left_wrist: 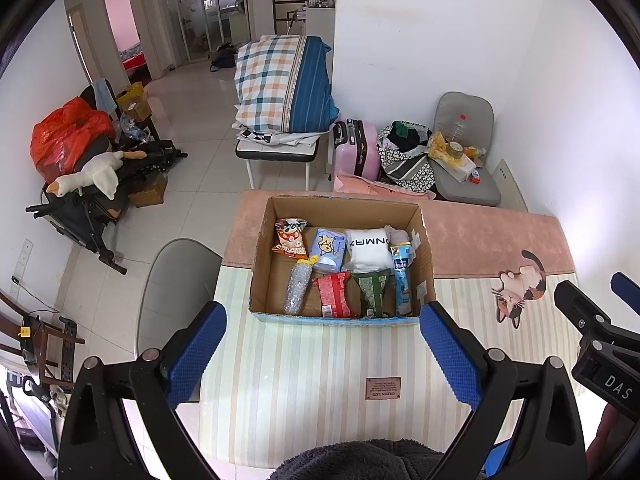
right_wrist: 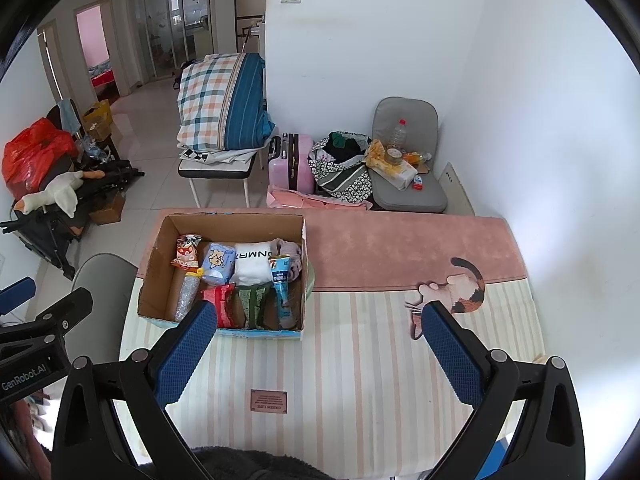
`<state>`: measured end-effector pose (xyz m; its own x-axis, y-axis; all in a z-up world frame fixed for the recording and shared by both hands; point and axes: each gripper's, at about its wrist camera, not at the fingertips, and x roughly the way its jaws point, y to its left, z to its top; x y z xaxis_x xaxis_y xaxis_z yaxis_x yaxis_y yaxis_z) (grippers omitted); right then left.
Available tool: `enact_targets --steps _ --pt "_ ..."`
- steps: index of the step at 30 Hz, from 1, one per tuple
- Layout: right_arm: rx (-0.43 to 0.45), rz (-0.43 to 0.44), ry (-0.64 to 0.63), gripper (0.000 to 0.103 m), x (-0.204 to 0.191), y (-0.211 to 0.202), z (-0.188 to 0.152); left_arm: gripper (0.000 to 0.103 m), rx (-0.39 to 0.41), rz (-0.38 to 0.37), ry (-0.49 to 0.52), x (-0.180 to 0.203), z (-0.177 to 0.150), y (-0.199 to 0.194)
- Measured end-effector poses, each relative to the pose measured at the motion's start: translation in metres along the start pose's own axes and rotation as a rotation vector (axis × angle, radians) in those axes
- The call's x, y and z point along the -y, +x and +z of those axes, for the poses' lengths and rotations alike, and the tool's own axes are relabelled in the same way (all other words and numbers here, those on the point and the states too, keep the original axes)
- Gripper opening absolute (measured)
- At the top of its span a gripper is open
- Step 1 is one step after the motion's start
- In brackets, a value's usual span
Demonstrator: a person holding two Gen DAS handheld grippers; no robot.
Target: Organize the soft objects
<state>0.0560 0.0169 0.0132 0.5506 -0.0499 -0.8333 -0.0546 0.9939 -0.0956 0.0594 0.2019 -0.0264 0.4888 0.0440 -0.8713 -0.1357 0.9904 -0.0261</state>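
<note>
An open cardboard box [left_wrist: 258, 256] stands on the striped table mat [left_wrist: 304, 376]; it also shows in the right wrist view [right_wrist: 154, 276]. Inside lie several soft packs: an orange snack bag [left_wrist: 290, 240], a blue tissue pack [left_wrist: 330, 250], a white folded cloth [left_wrist: 368, 250], a red pack [left_wrist: 334, 294], a green pack [left_wrist: 372, 292], a blue tube pack [left_wrist: 402, 280] and a silvery roll [left_wrist: 298, 288]. My left gripper [left_wrist: 322, 316] is open and empty, just short of the box's near wall. My right gripper [right_wrist: 320, 320] is open and empty, over the mat right of the box.
A pink runner [right_wrist: 400, 252] covers the table's far part, with a cat print [right_wrist: 460, 292] at right. A grey chair [left_wrist: 172, 288] stands left of the table. Behind are a bedding-laden bench [left_wrist: 280, 92], a pink suitcase [left_wrist: 358, 148] and a cluttered grey chair [left_wrist: 464, 160].
</note>
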Motion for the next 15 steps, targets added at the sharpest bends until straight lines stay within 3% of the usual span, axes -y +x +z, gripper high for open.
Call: enact_targets --steps 15 --pt "-0.002 0.000 0.000 0.103 -0.0009 -0.0002 -0.0003 0.099 0.003 0.001 0.003 0.0013 0.0008 -0.0003"
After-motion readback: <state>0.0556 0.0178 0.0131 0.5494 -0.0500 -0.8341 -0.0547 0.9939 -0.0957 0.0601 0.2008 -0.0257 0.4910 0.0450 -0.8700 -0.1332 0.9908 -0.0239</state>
